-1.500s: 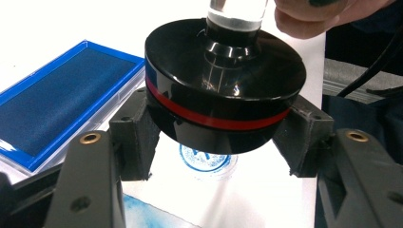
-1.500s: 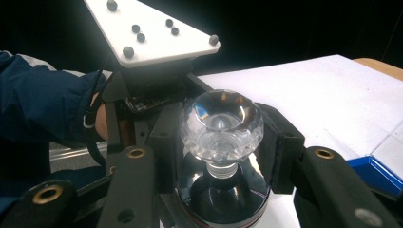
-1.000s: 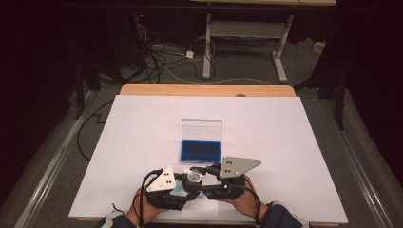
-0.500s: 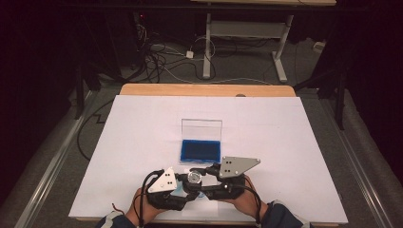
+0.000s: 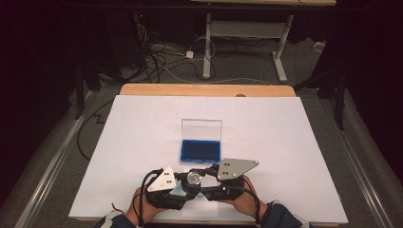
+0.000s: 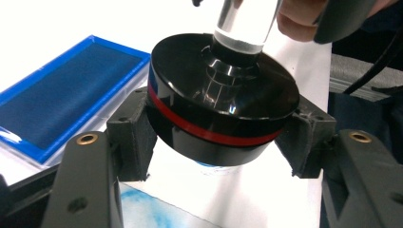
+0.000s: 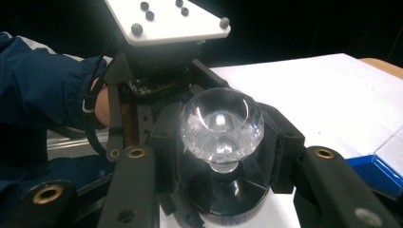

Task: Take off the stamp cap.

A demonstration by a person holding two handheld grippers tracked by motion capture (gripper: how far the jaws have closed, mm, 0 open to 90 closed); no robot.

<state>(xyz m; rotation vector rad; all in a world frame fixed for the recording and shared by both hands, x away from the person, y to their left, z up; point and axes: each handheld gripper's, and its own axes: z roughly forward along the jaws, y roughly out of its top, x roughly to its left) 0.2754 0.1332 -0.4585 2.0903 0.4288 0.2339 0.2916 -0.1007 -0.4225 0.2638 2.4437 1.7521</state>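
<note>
At the desk's near edge, both grippers meet over one stamp (image 6: pixel 221 102). The left gripper (image 6: pixel 218 142) has its jaws clamped on the stamp's black, red-banded base. The right gripper (image 7: pixel 218 156) has its jaws closed around the clear knob (image 7: pixel 221 124). Just beyond, toward the desk's middle, lies an open blue ink pad (image 5: pixel 200 149).
</note>
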